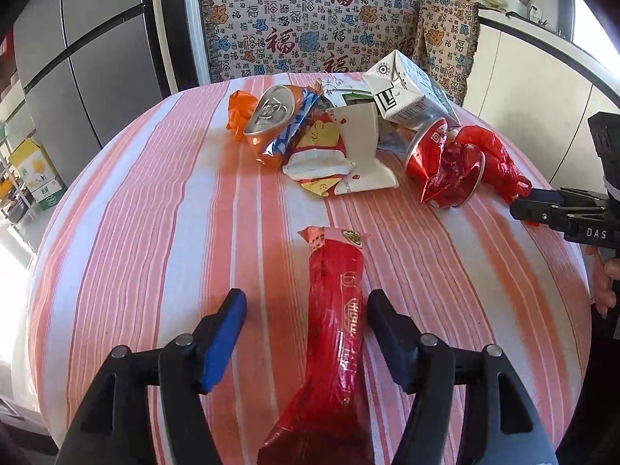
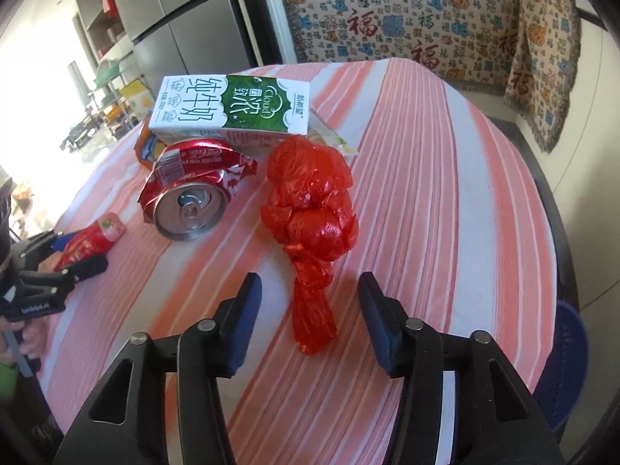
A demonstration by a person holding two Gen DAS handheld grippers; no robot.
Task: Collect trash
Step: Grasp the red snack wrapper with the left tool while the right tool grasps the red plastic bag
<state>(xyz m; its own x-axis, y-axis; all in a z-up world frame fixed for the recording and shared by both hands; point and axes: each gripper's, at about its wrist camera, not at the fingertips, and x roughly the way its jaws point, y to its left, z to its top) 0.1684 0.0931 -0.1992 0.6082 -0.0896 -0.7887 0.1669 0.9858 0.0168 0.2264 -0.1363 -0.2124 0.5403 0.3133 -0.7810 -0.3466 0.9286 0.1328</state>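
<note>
The bench point(image 1: 162, 209) is big and wears a pink and white striped cloth. Behind it hangs a cloth with red signs point(image 1: 310, 27) over a seat.

A heap of trash lies at the far part of the bench. A white and green milk carton point(image 2: 232, 106) rests on top of the heap. Just under it lies a crushed red can point(image 2: 190, 190), its shiny top turned toward the right claw. A crushed orange can point(image 1: 267, 116) lies at the left end of the heap, beside a yellow and white snack bag point(image 1: 319, 155) and a white paper cup point(image 1: 362, 143) lying on its side.

The left claw point(image 1: 306, 310) is spread wide. A long red wrapper point(image 1: 333, 341) lies flat on the bench between its 2 fingers point(image 1: 224, 333). The fingers do not touch it; there is a gap on each side.

The right claw point(image 2: 308, 310) is spread wide too. A knotted red plastic bag point(image 2: 310, 209) lies on the bench, near the red can. Its thin tail reaches in between the 2 fingers point(image 2: 244, 321), but they do not pinch it.
</note>
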